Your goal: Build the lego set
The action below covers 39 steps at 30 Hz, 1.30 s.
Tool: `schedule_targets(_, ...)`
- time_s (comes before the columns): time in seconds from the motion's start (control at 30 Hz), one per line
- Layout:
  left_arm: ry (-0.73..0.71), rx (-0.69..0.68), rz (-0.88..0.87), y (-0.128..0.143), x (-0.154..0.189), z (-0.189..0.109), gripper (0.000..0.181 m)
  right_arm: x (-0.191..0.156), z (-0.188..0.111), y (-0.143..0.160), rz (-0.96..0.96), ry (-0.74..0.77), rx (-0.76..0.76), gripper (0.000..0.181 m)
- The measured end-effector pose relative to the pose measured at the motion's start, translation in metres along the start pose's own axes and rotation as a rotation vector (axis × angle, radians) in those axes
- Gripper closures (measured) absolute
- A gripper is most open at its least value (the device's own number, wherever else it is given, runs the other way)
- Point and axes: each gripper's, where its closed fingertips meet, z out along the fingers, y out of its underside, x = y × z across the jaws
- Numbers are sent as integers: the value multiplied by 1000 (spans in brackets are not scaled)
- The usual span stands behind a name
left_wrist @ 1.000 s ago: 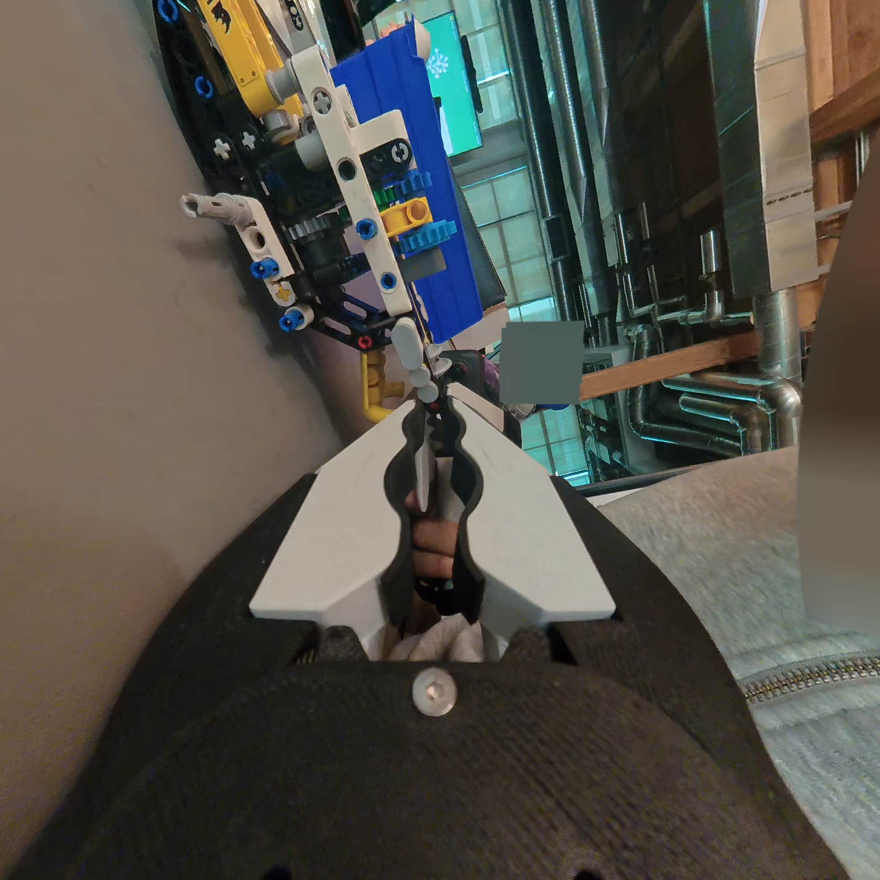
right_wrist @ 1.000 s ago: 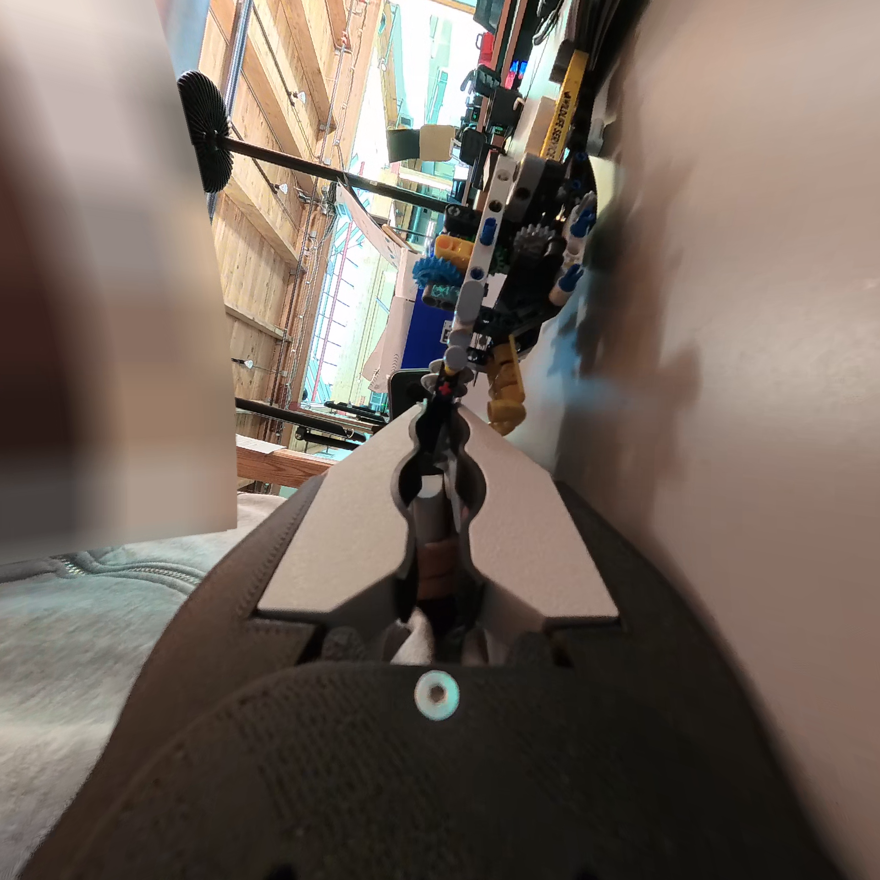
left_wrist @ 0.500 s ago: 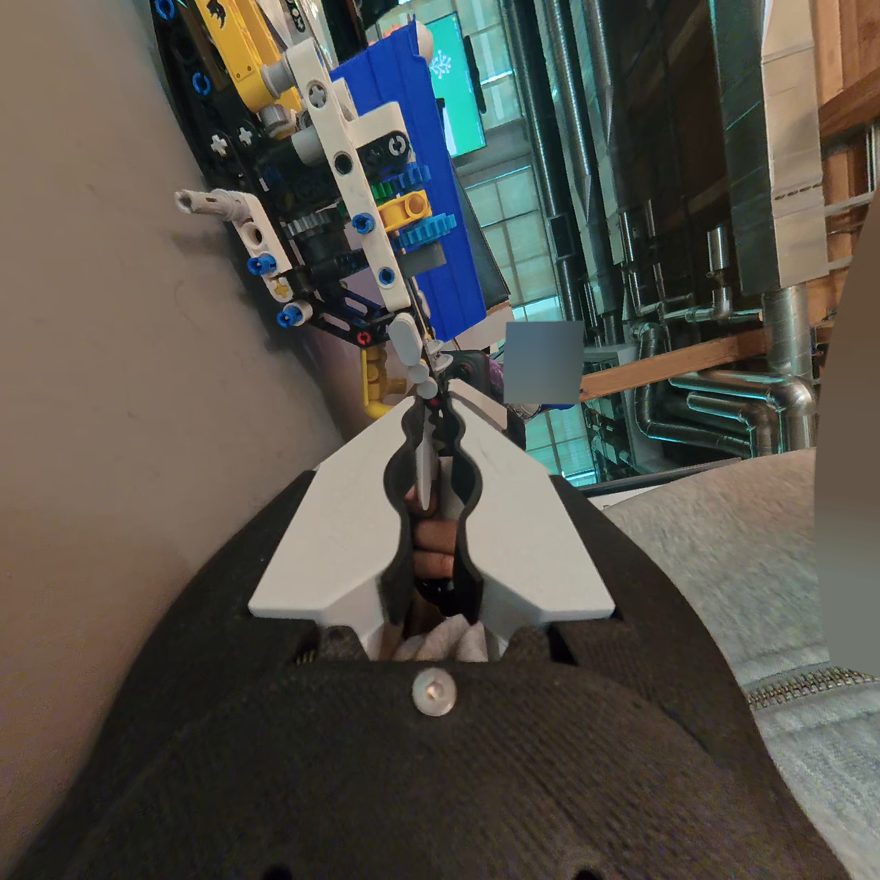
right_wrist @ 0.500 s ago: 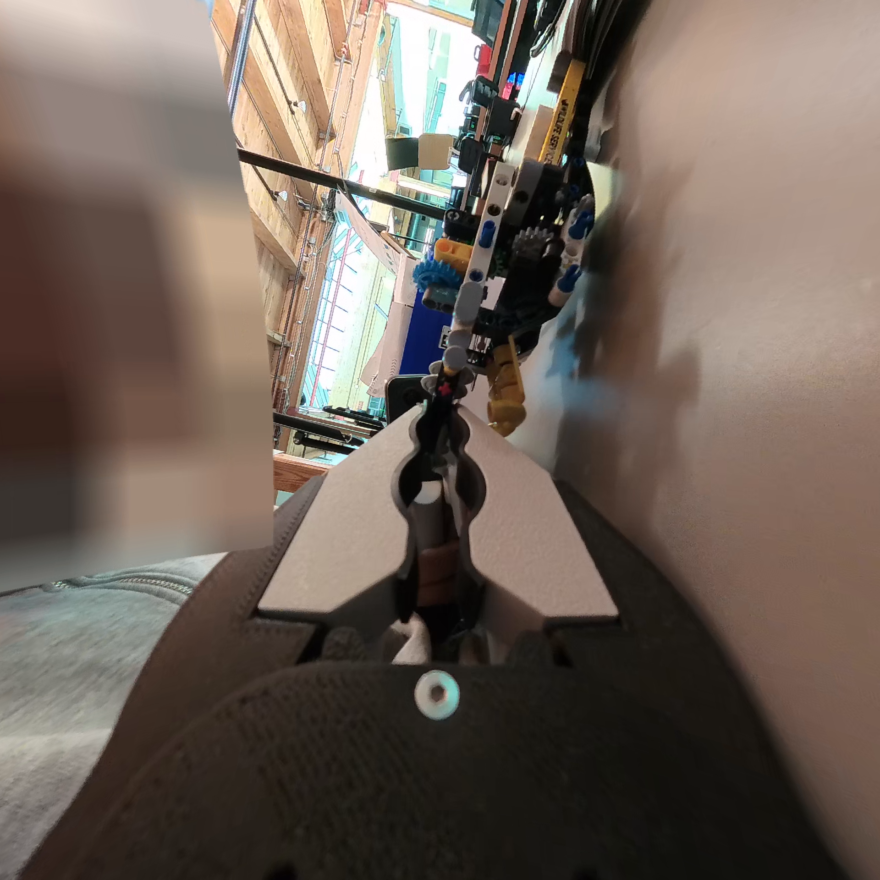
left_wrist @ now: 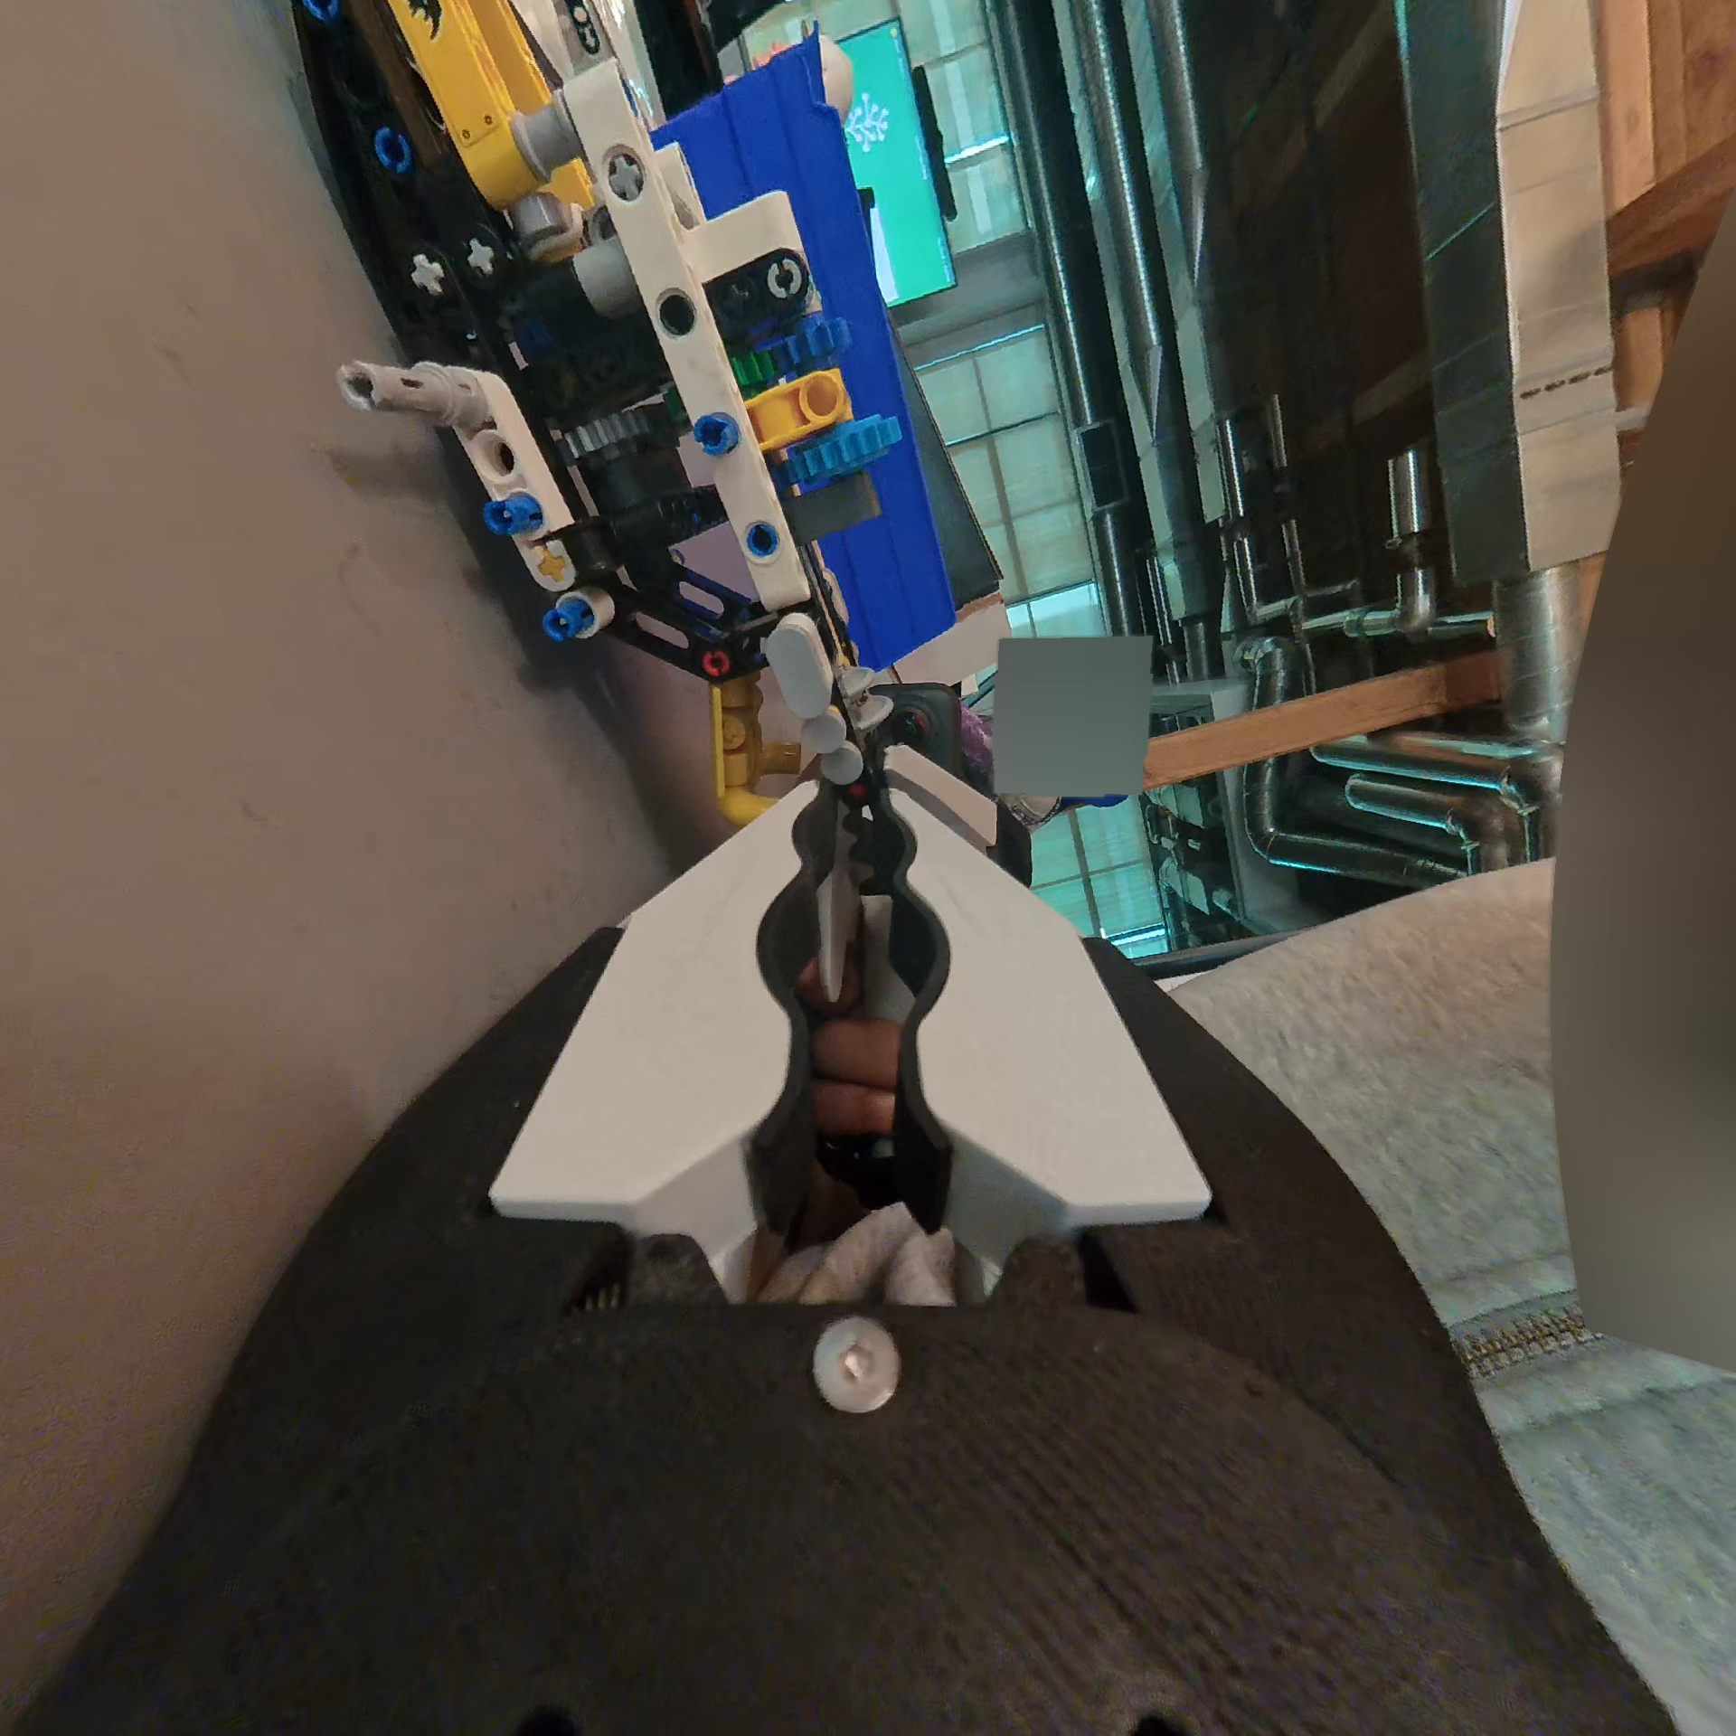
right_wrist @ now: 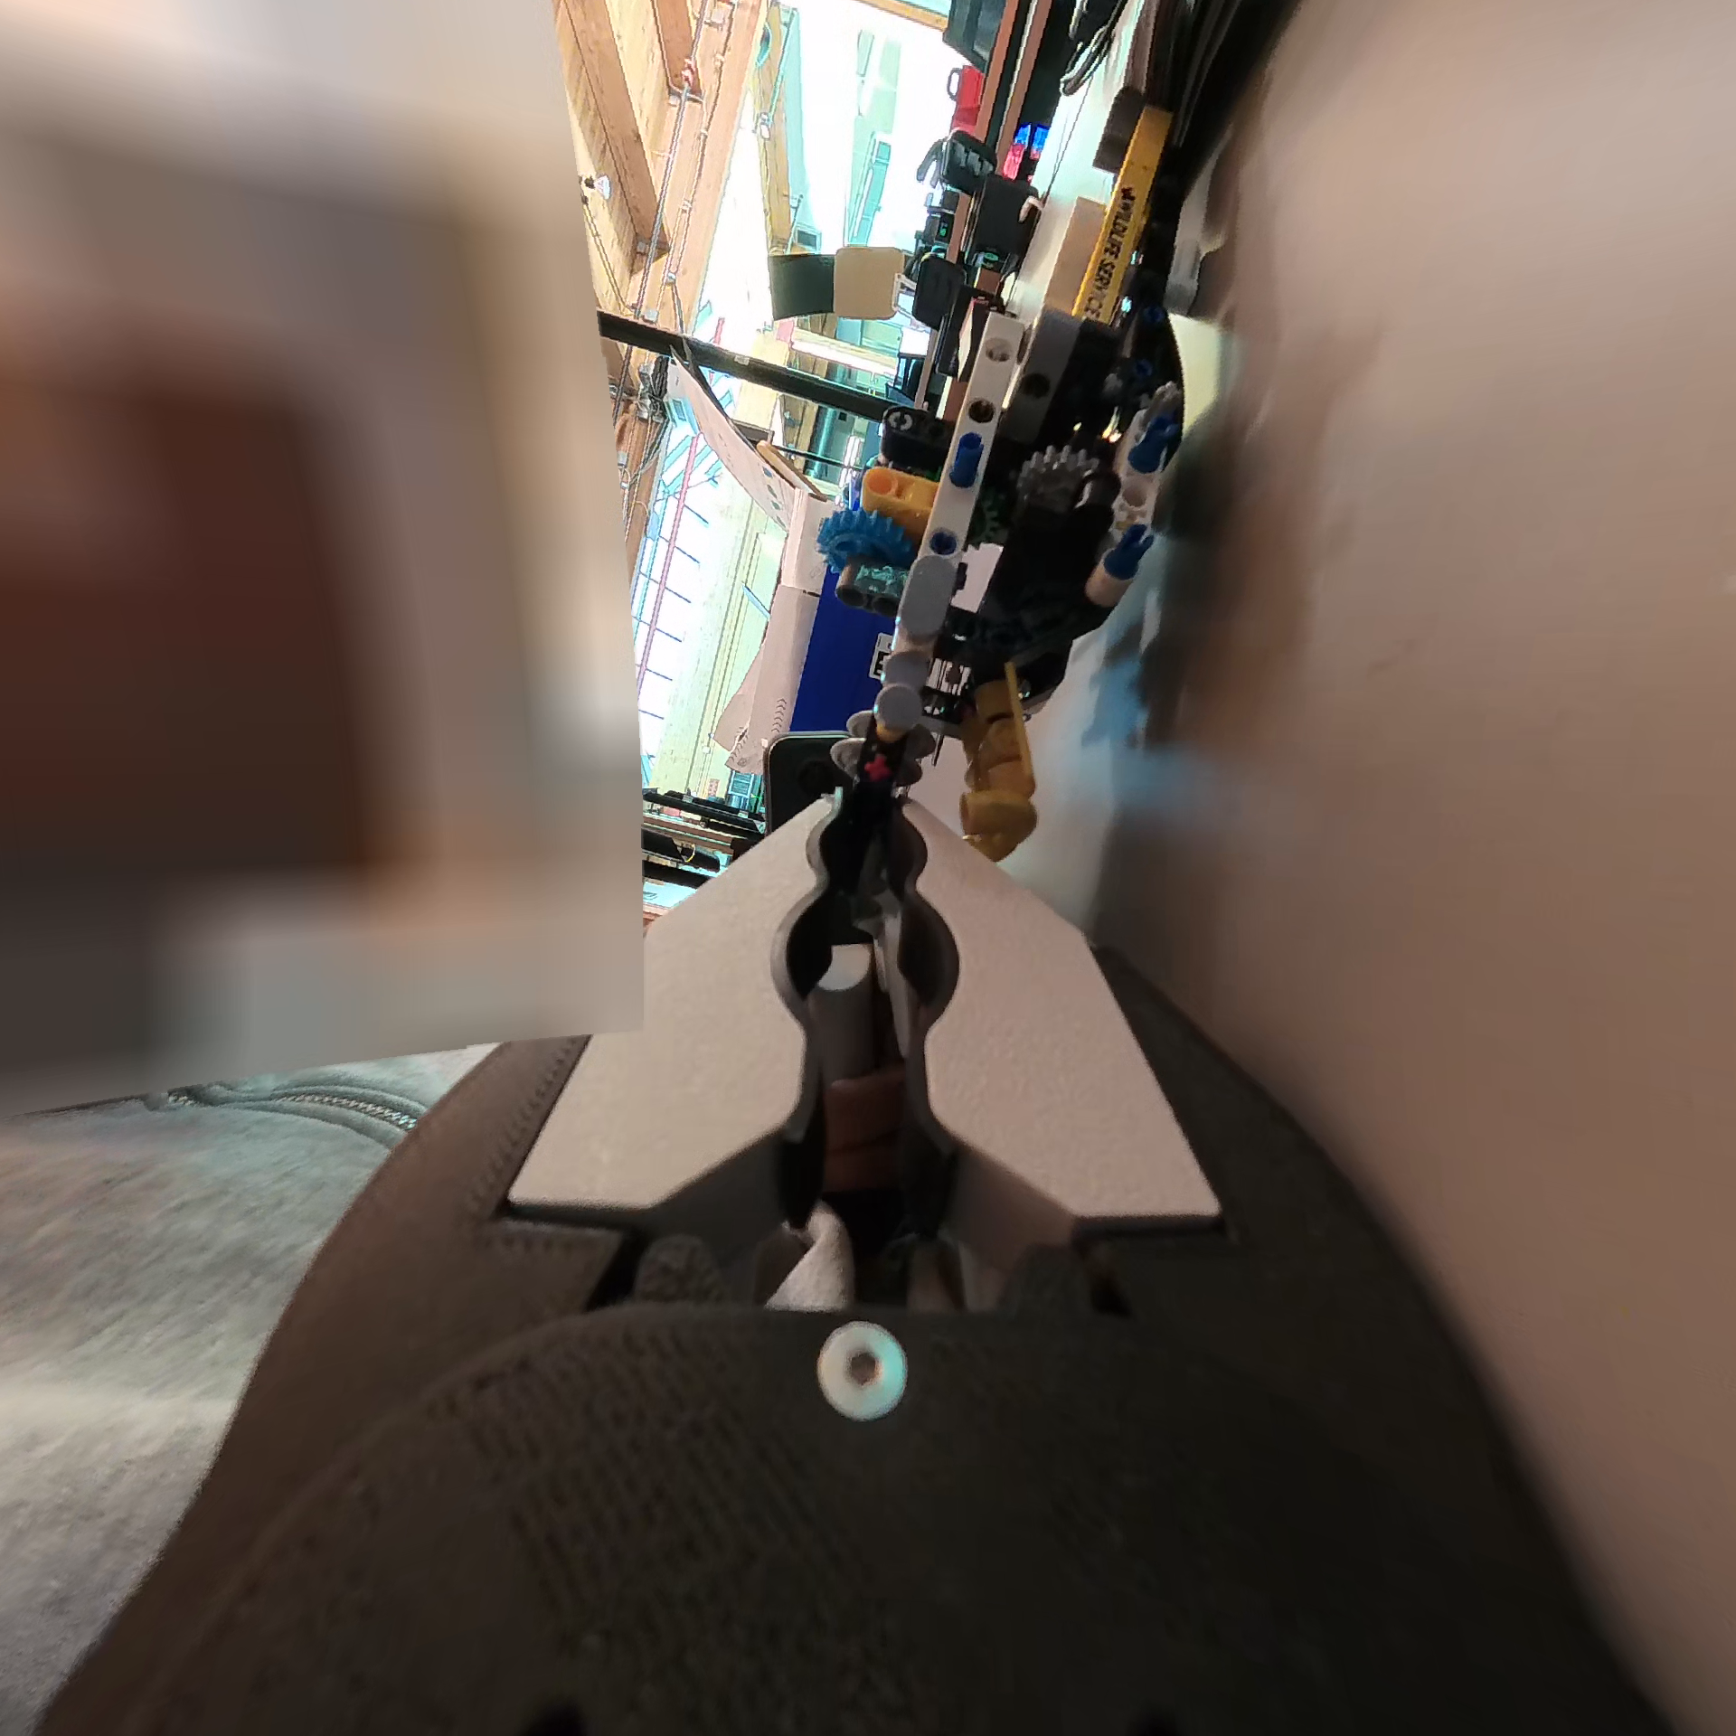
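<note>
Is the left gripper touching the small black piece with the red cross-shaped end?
Touching. The left wrist view shows the left gripper closed on the black piece, no gap between them.

You have writing on the yellow beam (right_wrist: 1118, 235) of the lego model (left_wrist: 658, 395), by the far edge of the table (left_wrist: 235, 751), and a black animal emblem on that beam in the left wrist view. A green wall screen (left_wrist: 897, 178) shows a white snowflake-like sign.
</note>
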Motion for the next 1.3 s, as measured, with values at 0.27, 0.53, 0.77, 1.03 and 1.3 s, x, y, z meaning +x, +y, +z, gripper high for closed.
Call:
schedule_targets(0.27,-11,0,7,0,-1,0,176,1,0,1,-3,9,-5,174)
schedule_targets(0.53,-7,2,-7,-1,0,-1,176,1,1,1,-4,8,-8,174)
schedule_targets(0.77,23,12,-11,-2,4,-2,168,1,0,1,-7,6,-10,173)
schedule_targets(1.03,-5,14,-9,-3,0,-2,176,1,0,2,0,4,-18,174)
schedule_targets(1.3,-6,10,-9,-2,0,-2,176,1,0,2,12,5,-28,174)
